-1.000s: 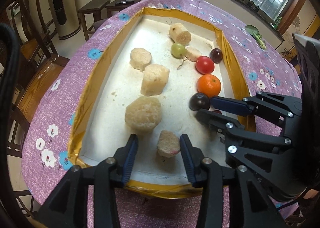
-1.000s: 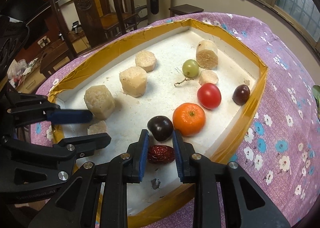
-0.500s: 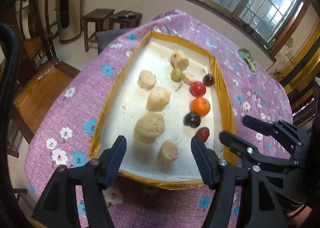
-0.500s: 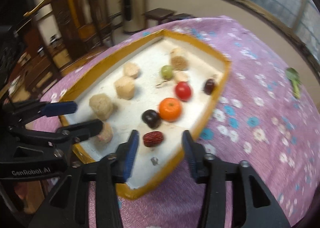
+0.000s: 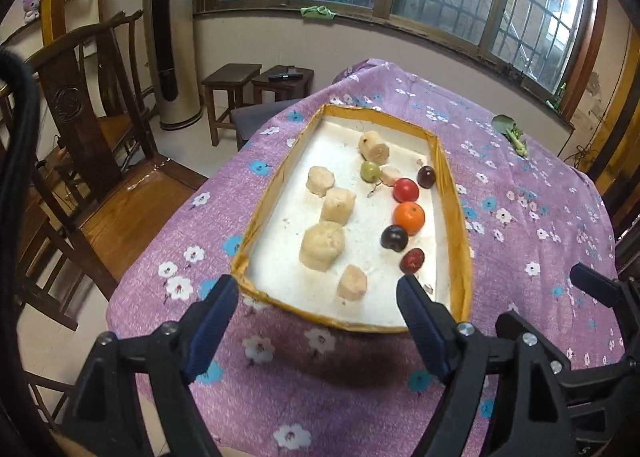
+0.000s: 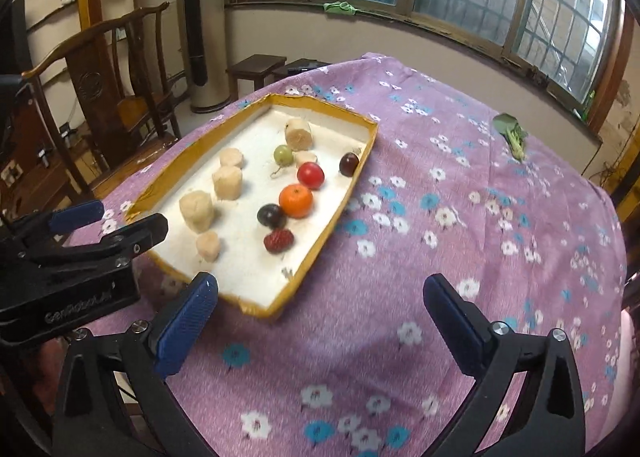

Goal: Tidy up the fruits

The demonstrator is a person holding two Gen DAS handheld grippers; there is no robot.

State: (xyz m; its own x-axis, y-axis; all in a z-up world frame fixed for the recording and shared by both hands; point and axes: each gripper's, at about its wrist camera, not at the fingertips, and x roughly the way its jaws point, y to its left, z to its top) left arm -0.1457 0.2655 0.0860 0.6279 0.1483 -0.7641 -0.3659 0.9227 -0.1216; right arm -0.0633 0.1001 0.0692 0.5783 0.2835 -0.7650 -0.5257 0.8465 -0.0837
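A white tray with a yellow taped rim (image 5: 450, 193) (image 6: 324, 233) lies on the purple flowered tablecloth. In its right row sit a red date (image 5: 412, 261) (image 6: 279, 241), a dark plum (image 5: 394, 237) (image 6: 271, 215), an orange (image 5: 409, 217) (image 6: 296, 201), a red tomato (image 5: 405, 190) (image 6: 310, 175) and a dark grape (image 5: 426, 177) (image 6: 349, 164). A green grape (image 5: 369, 171) (image 6: 283, 155) and several pale cut chunks (image 5: 322, 243) (image 6: 196, 211) fill the left. My left gripper (image 5: 316, 321) is open and empty, above the tray's near edge. My right gripper (image 6: 320, 321) is open and empty, over the cloth to the tray's right.
A green leafy vegetable (image 5: 510, 131) (image 6: 512, 135) lies on the far right of the table. Wooden chairs (image 5: 92, 129) and two small stools (image 5: 232, 77) stand to the left. A standing air conditioner (image 5: 170, 37) is by the wall under the windows.
Both grippers opened wide and pulled back and up from the tray. The date and the small pale chunk lie released in the tray.
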